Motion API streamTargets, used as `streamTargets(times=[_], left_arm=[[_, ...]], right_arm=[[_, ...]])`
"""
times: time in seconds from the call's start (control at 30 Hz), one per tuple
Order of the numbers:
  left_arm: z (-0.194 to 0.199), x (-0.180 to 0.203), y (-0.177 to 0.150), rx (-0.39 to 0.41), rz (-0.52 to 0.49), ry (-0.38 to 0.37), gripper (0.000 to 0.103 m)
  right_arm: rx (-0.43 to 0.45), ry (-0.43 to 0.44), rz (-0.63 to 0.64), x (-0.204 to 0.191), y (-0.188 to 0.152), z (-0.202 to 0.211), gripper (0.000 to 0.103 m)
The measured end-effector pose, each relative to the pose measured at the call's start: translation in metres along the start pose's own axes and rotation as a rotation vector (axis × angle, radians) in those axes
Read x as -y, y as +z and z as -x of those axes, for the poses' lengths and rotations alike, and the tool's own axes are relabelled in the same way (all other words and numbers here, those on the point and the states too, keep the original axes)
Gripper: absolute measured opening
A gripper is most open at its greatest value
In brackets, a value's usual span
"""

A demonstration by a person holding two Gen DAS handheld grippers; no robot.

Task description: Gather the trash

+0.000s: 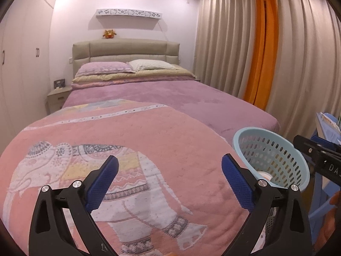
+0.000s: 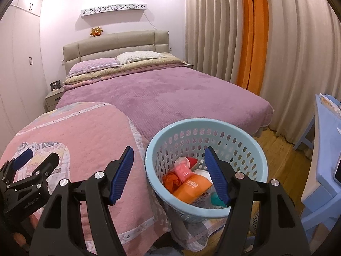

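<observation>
Both grippers spread wide, holding nothing, over the bed's foot.
Our right gripper (image 2: 169,168) hovers above the blue basket (image 2: 257,160), our left gripper (image 1: 170,178) over the pink elephant blanket (image 1: 149,132). Trash sits inside the upright basket, apparently already collected; the orange bottle (image 2: 191,188) lies tilted, long axis toward its rim.

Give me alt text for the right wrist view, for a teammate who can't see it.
The open right tongs hover empty above a light blue basket holding an orange packet, a pink item and other trash. The basket stands beside a pink elephant blanket at the foot of a purple bed; the left tongs show at far left.
</observation>
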State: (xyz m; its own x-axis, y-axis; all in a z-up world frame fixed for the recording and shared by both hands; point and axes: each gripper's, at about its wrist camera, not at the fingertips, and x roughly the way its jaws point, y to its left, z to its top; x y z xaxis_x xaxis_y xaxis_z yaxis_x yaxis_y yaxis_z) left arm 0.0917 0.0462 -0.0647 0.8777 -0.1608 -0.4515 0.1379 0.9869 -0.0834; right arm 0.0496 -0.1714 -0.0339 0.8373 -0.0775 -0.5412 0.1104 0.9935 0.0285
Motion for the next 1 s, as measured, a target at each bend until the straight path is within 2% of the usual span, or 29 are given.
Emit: streamTargets(times=[0.3, 1.0], left_arm=[[0.0039, 0.0092, -0.0014, 0.026, -0.038, 0.009, 0.094], [0.0040, 0.0094, 0.0003, 0.025, -0.033, 0.002, 0.094]], right_arm=[[0.002, 0.004, -0.006, 0.0022, -0.0023, 0.0039, 0.065], [0.008, 0.014, -0.013, 0.0052, -0.0051, 0.0072, 0.068]])
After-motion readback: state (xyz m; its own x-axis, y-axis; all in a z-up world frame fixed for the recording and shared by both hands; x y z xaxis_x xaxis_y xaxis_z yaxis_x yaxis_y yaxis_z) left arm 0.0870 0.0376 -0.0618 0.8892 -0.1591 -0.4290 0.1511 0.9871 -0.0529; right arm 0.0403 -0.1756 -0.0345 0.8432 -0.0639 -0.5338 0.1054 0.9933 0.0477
